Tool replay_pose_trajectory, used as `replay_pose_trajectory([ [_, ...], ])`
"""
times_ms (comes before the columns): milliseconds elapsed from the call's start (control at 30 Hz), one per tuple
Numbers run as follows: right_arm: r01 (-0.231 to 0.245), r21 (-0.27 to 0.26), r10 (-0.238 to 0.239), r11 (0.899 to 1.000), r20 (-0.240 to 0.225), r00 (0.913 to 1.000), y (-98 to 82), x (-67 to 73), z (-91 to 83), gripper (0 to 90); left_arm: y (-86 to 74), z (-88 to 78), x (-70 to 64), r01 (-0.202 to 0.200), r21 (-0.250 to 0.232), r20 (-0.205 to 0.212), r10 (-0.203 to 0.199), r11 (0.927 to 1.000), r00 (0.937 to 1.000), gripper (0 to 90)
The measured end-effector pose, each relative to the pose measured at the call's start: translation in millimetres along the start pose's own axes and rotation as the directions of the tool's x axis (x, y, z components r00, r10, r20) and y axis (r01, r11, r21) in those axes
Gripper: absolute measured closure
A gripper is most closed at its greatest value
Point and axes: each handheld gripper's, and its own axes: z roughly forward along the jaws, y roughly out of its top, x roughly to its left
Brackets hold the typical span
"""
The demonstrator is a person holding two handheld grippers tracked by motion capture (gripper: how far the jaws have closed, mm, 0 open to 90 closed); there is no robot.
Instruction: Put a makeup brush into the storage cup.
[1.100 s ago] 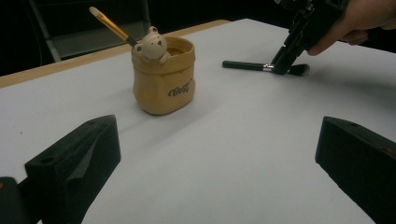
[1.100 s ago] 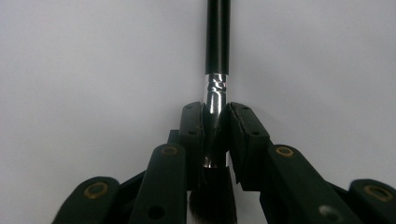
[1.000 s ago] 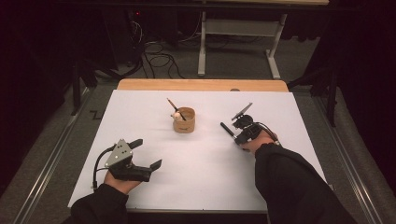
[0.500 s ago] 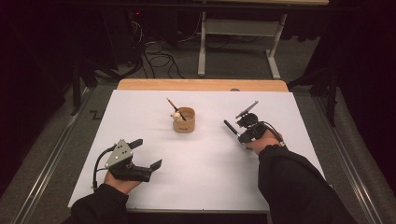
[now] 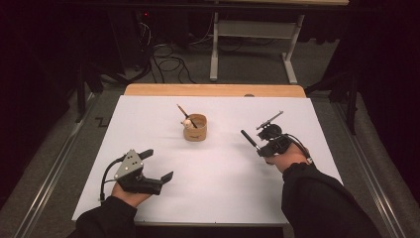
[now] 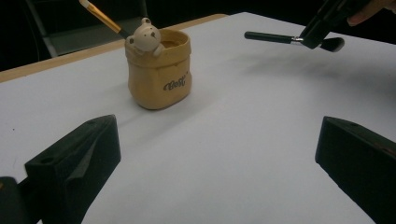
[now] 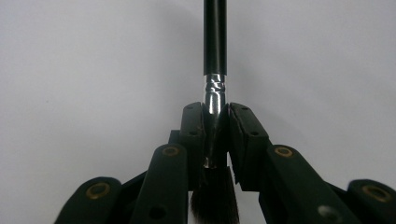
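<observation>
Right now your right claw (image 7: 215,121) clamps the makeup brush (image 7: 215,56) by its metal ferrule, handle sticking forward, bristles behind the jaws, lifted above the desk (image 5: 218,168); left claw (image 5: 157,165) wide, empty.

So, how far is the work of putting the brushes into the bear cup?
Done: one brush with a wooden handle already leans in the bear cup. In hand: the right gripper is shut on the black makeup brush at its metal ferrule, above the white table and to the right of the cup. Left: carrying it over and dropping it in. The left gripper is open.
</observation>
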Motion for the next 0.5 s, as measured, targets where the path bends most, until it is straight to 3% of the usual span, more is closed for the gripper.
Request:
replay_pose_trajectory([
  [100, 0.016, -0.001, -0.016, 1.000, 0.004, 0.9999, -3.9, 2.8, -4.9, 78.3, -0.9, 1.4, 0.2, 0.008, 0.006, 0.004, -0.008, 0.9999, 1.0000, 2.3],
  [500, 0.006, -0.019, -0.006, 1.000, -0.022, 0.9997, -28.5, 2.5, -15.2, 78.3, -0.7, 8.6, 3.1, 0.054, -0.008, 0.002, -0.054, 0.9985, 0.9986, 7.6],
])
